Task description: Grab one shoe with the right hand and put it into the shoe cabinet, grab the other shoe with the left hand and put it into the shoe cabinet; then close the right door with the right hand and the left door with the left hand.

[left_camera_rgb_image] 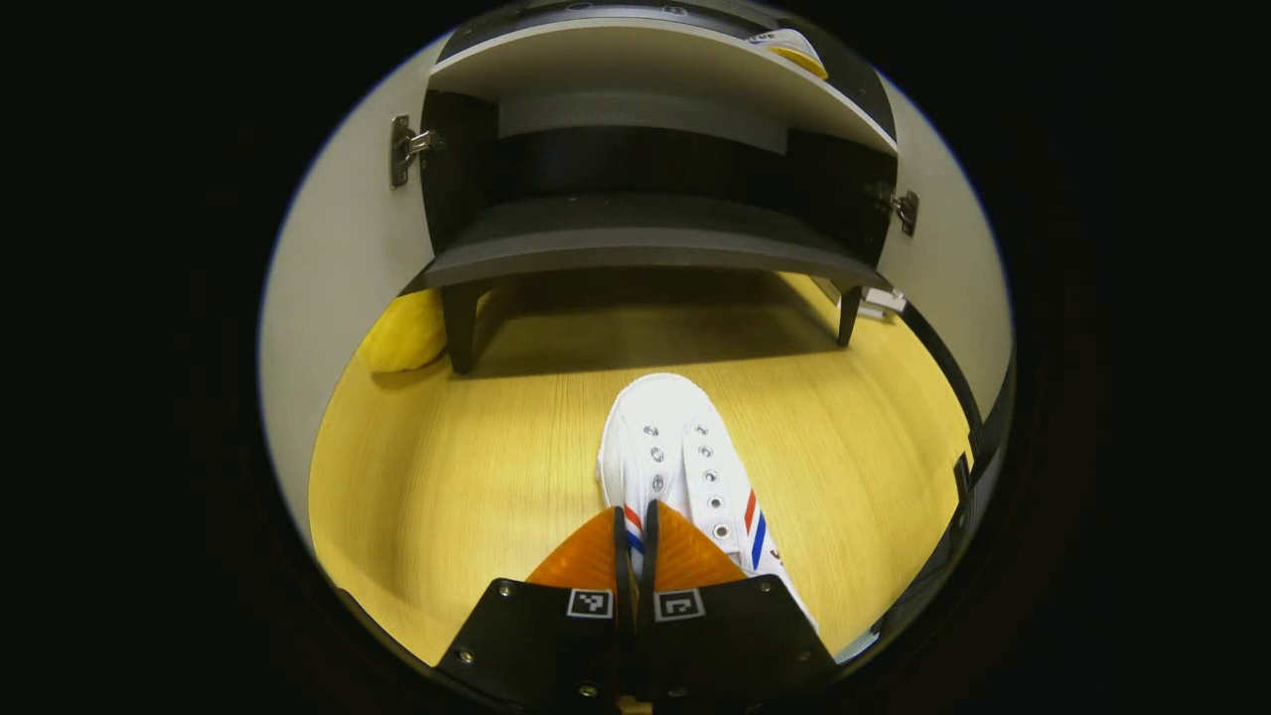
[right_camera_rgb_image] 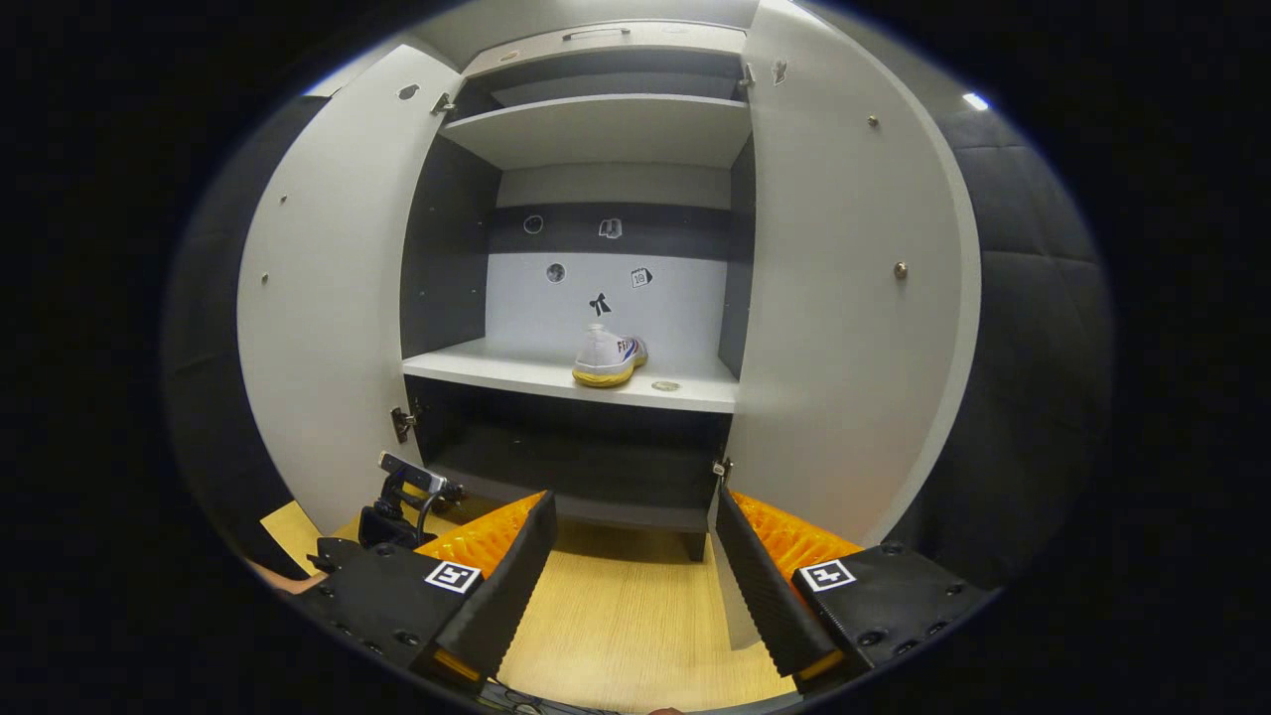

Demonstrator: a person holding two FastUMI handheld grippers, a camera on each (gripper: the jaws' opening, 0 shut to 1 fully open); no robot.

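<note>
The shoe cabinet (right_camera_rgb_image: 596, 298) stands with both doors swung wide, the left door (right_camera_rgb_image: 328, 298) and the right door (right_camera_rgb_image: 854, 298) flanking its shelves. One shoe (right_camera_rgb_image: 608, 357) already sits on the middle shelf (right_camera_rgb_image: 496, 372), toward its right. The other shoe (left_camera_rgb_image: 685, 467) lies on the wooden floor (left_camera_rgb_image: 447, 467) in front of the cabinet, toe toward it. The left gripper (left_camera_rgb_image: 635, 521) has its fingers pressed close together on the near edge of that shoe's opening, pinching it. The right gripper (right_camera_rgb_image: 631, 556) hangs back with its fingers spread, holding nothing. So the step in hand looks to be the left-hand pickup; next comes lifting the shoe clear and carrying it up onto a shelf beside its mate
</note>
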